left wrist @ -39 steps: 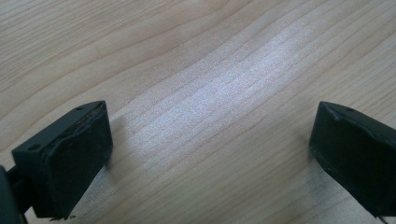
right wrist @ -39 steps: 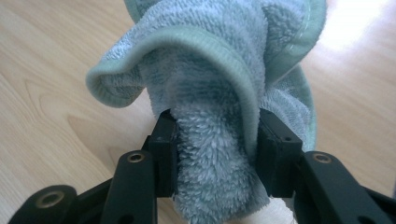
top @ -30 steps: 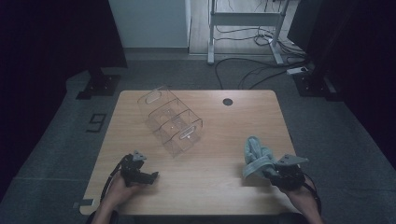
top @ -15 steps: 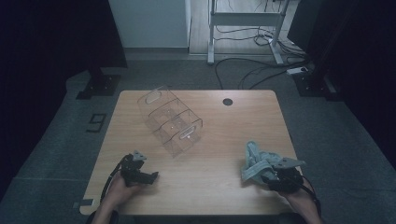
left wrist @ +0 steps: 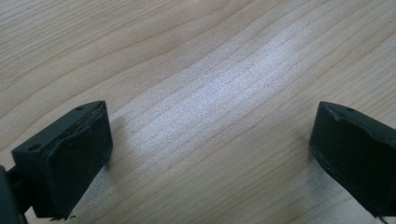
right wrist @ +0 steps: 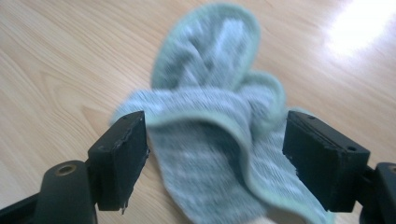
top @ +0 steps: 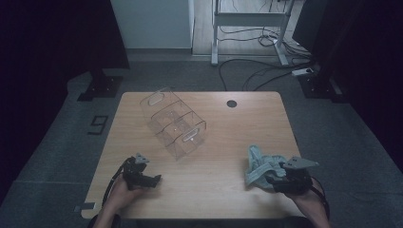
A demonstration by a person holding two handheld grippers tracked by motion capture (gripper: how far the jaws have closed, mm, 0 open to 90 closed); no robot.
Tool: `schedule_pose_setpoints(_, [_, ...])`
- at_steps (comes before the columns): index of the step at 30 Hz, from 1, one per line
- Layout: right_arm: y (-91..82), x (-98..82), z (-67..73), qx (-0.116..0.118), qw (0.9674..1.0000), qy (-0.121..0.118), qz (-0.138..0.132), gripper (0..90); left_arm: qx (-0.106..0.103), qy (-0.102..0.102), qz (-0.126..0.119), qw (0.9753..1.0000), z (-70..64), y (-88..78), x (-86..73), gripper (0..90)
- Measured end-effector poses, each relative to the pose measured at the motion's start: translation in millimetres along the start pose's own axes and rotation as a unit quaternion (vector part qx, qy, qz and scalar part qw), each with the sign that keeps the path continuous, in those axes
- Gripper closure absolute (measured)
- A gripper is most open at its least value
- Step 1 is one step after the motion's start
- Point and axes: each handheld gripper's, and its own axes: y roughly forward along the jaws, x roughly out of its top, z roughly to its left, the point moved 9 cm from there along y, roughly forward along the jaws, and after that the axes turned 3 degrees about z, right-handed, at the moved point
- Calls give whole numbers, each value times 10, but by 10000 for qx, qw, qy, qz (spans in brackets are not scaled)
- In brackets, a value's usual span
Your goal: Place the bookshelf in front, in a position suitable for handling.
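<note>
1. Light wooden table [top: 214,190] with rounded corners, filling the middle and lower part of the high view
2. Clear plastic organiser box [top: 173,122] with compartments, lying upper left of centre
3. Small dark round hole [top: 231,103] near the top edge
4. Crumpled pale green cloth [top: 259,165] lying at lower right, folds overlapping

- One sign can be read, in the high view: a large pale figure on the grey floor mat [top: 57,142], a "9" [top: 98,125] or, read from the far side, a "6". It lies just off the left edge of the wooden table [top: 237,185].
- The table and all that lies on it carry no readable text.
</note>
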Motion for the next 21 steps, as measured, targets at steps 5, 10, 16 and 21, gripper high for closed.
schedule_pose_setpoints(5, [6,185,103,146,9998,-90,-141,210,-1,1,-1,10000,0,0,0,0])
schedule_pose_setpoints(10, [58,353,204,263,9993,-158,-219,210,0,2,-1,10000,0,0,0,0])
schedule_pose_setpoints(16, [181,550,354,450,9983,-257,-283,210,1,2,-3,10000,0,1,0,0])
schedule_pose_setpoints(21, [290,676,471,555,9973,-365,-306,210,1,2,-4,10000,0,1,0,0])
